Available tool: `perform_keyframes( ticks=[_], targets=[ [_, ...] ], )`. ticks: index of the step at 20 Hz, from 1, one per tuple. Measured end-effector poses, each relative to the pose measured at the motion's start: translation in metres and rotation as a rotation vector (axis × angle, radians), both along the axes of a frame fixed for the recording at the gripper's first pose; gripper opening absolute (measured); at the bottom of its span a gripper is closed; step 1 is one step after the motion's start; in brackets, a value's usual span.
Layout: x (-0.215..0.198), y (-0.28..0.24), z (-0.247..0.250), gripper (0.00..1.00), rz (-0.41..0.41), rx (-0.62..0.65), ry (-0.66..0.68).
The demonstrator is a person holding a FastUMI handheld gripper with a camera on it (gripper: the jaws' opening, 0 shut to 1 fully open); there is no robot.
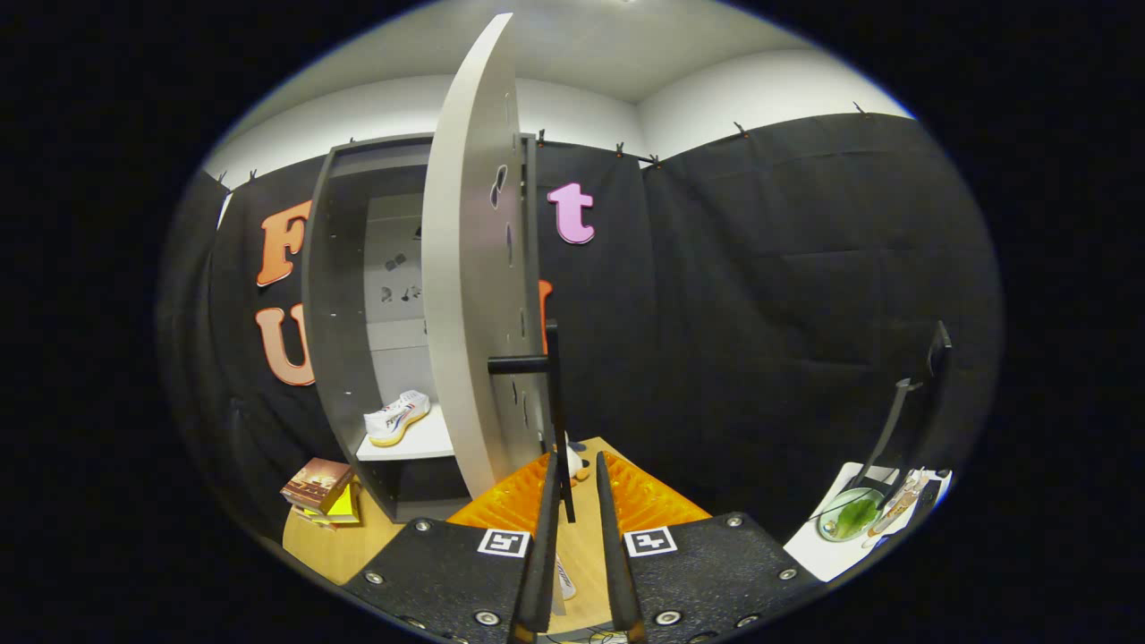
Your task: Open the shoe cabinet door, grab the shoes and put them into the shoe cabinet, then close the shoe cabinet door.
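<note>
The grey shoe cabinet (344,358) stands on the wooden table (335,547) with its door (465,295) swung wide, edge-on to me. A white sneaker (398,418) with a yellow sole lies on the cabinet's white shelf (420,444). The door's black handle bar (556,402) hangs down between my fingers, close against the left finger (546,528); a gap shows between it and the right one. My gripper (575,465) is narrowly open around the handle. Something small and white (573,461) sits just beyond the fingertips, mostly hidden.
A stack of books (318,487) lies on the table left of the cabinet's foot. Off to the right, a glass bowl (848,515) with something green rests on a white mat (832,550), beside a black stand (899,420). Black cloth walls close in behind.
</note>
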State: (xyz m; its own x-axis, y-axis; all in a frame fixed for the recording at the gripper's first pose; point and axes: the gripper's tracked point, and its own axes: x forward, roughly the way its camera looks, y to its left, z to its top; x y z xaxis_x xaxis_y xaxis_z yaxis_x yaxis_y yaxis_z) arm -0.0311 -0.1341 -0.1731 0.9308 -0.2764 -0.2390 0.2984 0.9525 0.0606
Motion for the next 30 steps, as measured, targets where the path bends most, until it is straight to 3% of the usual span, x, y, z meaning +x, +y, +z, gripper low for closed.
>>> perform_keyframes(
  ticks=[4, 7, 12, 18, 23, 30],
  targets=[
    [-0.024, -0.031, -0.002, 0.24, -0.111, 0.019, -0.006],
    [-0.041, -0.022, -0.011, 0.24, -0.114, 0.024, -0.003],
    [-0.05, 0.033, -0.031, 0.29, -0.017, -0.003, 0.021],
    [-0.04, 0.109, -0.069, 0.52, 0.16, -0.021, 0.047],
    [-0.02, 0.143, -0.142, 0.74, 0.251, -0.009, 0.144],
    [0.016, 0.151, -0.264, 0.89, 0.323, -0.041, 0.306]
  ],
)
